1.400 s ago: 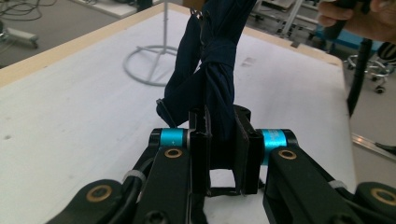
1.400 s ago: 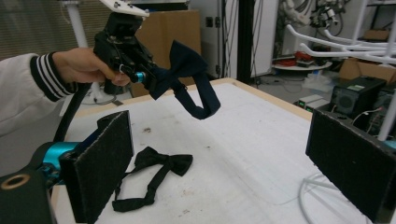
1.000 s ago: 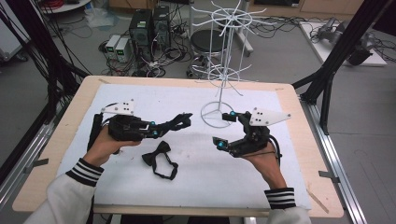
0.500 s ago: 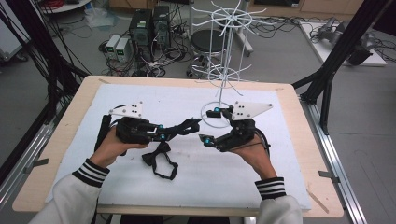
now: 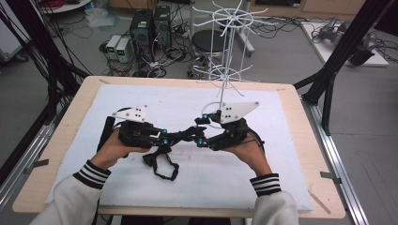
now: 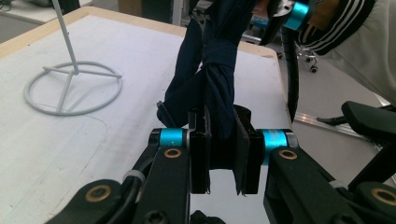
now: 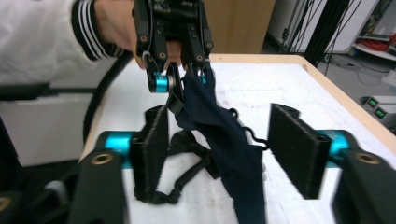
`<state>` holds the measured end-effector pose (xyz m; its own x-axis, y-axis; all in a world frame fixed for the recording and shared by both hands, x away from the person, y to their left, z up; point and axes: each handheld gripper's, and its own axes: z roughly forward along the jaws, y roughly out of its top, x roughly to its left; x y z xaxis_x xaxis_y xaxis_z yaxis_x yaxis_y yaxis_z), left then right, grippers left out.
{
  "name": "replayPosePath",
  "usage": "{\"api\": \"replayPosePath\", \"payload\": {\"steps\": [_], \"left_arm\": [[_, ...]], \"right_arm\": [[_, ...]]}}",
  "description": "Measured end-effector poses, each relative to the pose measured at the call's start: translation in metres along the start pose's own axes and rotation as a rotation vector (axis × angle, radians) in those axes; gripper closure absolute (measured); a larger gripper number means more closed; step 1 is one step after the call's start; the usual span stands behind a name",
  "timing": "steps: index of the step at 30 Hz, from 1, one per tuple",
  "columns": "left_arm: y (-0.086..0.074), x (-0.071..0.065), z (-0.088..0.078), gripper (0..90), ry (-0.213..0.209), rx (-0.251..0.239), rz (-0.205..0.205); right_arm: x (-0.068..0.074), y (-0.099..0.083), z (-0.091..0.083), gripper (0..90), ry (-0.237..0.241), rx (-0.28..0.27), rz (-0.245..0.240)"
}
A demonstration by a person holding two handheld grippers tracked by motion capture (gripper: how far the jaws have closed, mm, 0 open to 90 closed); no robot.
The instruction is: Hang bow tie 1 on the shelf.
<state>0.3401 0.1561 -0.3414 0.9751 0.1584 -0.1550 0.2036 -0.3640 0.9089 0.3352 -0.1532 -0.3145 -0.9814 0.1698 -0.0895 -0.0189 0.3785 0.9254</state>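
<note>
A dark navy bow tie (image 6: 217, 70) hangs between the two grippers, and its black strap (image 5: 162, 164) trails onto the white mat. My left gripper (image 6: 223, 154) is shut on one end of the cloth; it is at centre left in the high view (image 5: 166, 136). My right gripper (image 7: 224, 158) faces it from the right (image 5: 202, 130). Its jaws have just been closing, with the other end of the bow tie (image 7: 224, 135) between them. The pads (image 7: 152, 149) still stand clear of the cloth.
A white wire display stand (image 5: 225, 70) rises at the back of the white mat (image 5: 291, 154), its ring base (image 6: 72, 88) just behind the right gripper. The mat lies on a wooden table (image 5: 309, 131). Black frame posts stand beside the table.
The right hand has moved left up to the left gripper, and its jaws have narrowed around the bow tie. The left gripper kept its hold and hardly moved.
</note>
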Motion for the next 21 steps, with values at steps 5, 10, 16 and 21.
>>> {"api": "replayPosePath", "payload": {"steps": [5, 10, 16, 21], "left_arm": [[-0.0004, 0.0000, -0.0005, 78.5, 0.003, -0.001, -0.004], [-0.0009, 0.0002, -0.0009, 79.2, 0.006, -0.006, -0.013], [-0.0008, 0.0003, -0.0026, 79.2, 0.009, -0.015, -0.009], [-0.0006, 0.0003, -0.0028, 78.9, 0.010, -0.019, -0.013]], "right_arm": [[0.0009, 0.0008, -0.0017, 64.7, 0.007, 0.005, -0.053], [0.0058, 0.0037, -0.0002, 85.1, 0.000, 0.023, -0.133], [0.0056, 0.0043, 0.0004, 86.8, 0.017, 0.014, -0.123], [0.0053, 0.0042, -0.0004, 86.8, 0.015, 0.014, -0.105]]}}
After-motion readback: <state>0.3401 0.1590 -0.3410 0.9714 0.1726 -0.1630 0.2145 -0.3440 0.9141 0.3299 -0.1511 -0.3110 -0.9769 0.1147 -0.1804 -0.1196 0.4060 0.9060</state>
